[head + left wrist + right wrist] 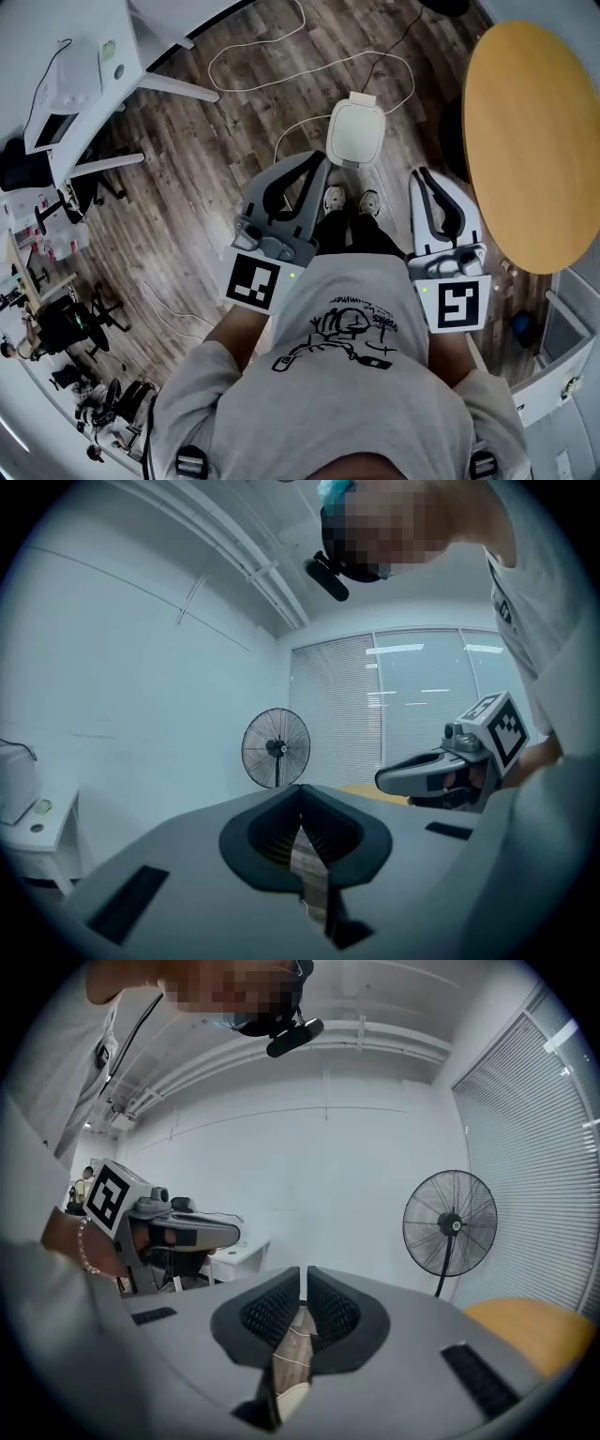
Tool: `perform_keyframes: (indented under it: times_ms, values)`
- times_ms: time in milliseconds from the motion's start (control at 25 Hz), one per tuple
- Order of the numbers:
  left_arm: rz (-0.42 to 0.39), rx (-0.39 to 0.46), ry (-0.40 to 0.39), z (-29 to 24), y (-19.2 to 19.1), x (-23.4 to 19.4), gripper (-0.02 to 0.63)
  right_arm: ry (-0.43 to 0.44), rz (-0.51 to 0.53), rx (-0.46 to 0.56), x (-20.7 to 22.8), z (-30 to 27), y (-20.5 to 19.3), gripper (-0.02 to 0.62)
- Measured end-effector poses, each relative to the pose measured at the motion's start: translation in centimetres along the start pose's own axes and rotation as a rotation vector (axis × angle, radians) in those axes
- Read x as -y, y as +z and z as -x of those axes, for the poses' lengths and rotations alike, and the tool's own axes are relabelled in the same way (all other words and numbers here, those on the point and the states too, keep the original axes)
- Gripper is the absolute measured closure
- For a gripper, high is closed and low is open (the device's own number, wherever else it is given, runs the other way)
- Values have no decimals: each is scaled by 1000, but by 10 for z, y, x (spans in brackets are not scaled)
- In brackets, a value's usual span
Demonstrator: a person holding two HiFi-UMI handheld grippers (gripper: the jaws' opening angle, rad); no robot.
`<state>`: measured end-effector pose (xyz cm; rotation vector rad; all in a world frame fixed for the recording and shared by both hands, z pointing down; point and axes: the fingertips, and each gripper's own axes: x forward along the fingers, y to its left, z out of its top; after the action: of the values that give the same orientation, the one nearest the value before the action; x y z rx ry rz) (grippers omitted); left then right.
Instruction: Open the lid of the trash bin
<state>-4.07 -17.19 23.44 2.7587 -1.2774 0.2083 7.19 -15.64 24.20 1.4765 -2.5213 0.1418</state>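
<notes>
1. Head view: trash bin [356, 131] stands on the wood floor [187, 206] at 12 o'clock from the person's shoes [352, 200], close ahead of the toes. It is white with rounded corners, and its lid is down flat.
2. Left tongs [317, 157] are held out in front of the waist, well above the floor. In this view the bin sits at about 2 o'clock from their tips. No contact.
3. Right tongs [422, 173] are held level with the left ones, and the shoes show in the gap between the two. The bin sits at about 10 o'clock from their tips. No contact.
4. Left gripper view: left tongs [301, 789] are pressed together at the tips with nothing pinched. Only floor shows through the slot lower down.
5. Right gripper view: right tongs [305, 1274] are parted by a narrow slit with nothing between the pads.
6. A white cable [281, 56] loops over the floor at 11 o'clock from the bin.
7. A round yellow surface [534, 131] lies at 3 o'clock from the bin, near the right tongs.
8. A pedestal fan [450, 1222] stands by the far wall.
</notes>
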Motion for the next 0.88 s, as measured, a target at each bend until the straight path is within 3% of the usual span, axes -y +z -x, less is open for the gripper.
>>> perform_keyframes:
  times_ms: [600, 880]
  values:
    - [48, -70, -5, -26, -83, -12, 591, 52, -24, -127, -13, -29, -96, 561]
    - [44, -108, -27, -43, -125, -11, 591, 91, 19, -179, -21, -43, -148, 566]
